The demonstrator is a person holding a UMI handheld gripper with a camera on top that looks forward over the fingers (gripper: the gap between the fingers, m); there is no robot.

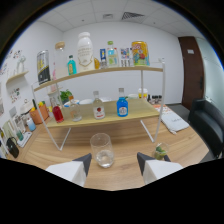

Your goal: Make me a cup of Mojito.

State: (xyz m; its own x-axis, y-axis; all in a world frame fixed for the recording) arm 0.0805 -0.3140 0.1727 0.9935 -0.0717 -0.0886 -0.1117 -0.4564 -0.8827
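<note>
Clear glass (102,149) stands upright on the wooden table (127,172), just ahead of the gripper (114,163), whose fingers are spread apart and grasp nothing. Farther off, a blue bottle (122,106) and a red-capped bottle (99,109) sit on the low shelf (107,120).

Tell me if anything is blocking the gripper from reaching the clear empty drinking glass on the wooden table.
Nothing visible blocks it. The clear drinking glass stands on the wooden table just ahead of the open gripper, in line with the gap between its fingers.
</note>
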